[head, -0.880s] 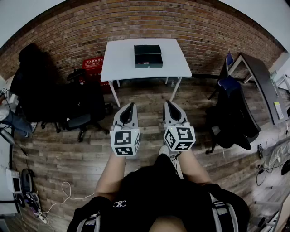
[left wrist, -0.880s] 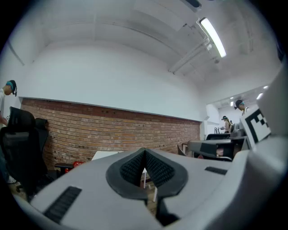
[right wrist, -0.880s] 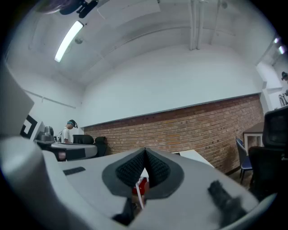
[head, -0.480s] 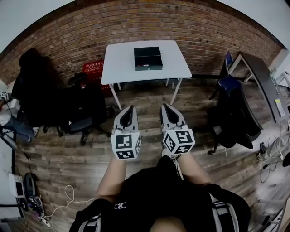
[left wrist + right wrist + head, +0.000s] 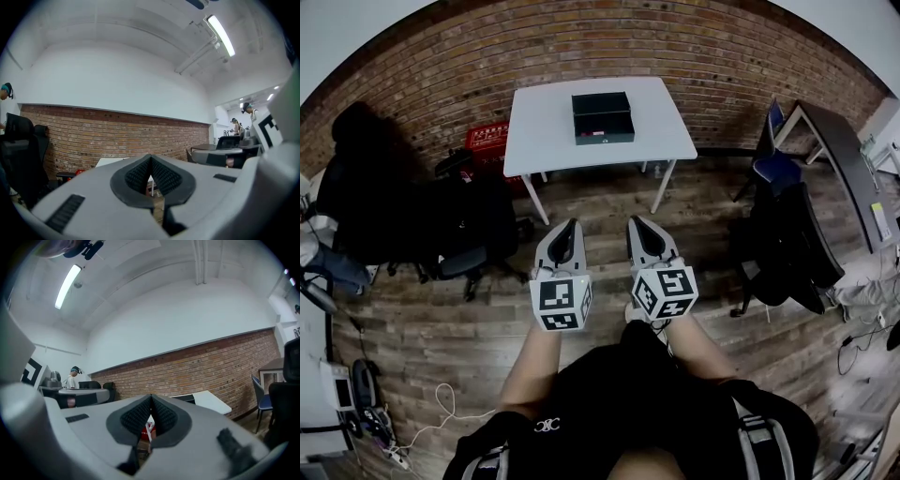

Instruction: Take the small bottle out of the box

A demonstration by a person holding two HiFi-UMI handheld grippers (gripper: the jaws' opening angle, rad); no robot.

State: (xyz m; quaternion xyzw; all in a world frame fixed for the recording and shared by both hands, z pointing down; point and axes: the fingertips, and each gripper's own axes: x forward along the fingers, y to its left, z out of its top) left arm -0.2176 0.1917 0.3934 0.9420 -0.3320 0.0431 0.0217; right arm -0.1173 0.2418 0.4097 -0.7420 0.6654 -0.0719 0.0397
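Note:
A dark box point(image 5: 603, 117) sits on the white table point(image 5: 544, 131) against the brick wall, well ahead of me; the small bottle does not show from here. My left gripper point(image 5: 568, 224) and my right gripper point(image 5: 638, 223) are held side by side over the wooden floor, far short of the table. Both have their jaws together with nothing between them. In the left gripper view my left gripper point(image 5: 150, 157) points toward the table point(image 5: 108, 161); in the right gripper view my right gripper point(image 5: 151, 396) points toward the table point(image 5: 212, 402) and the box point(image 5: 186, 399).
A red crate point(image 5: 488, 139) stands under the table's left side. Black office chairs point(image 5: 455, 225) crowd the left, and a chair with a dark coat point(image 5: 783, 246) stands at the right beside a dark desk point(image 5: 839, 164). Cables point(image 5: 422, 422) lie on the floor at lower left.
The table and box have shifted slightly left and up in the head view; both grippers stay shut and side by side, the right one a little further left.

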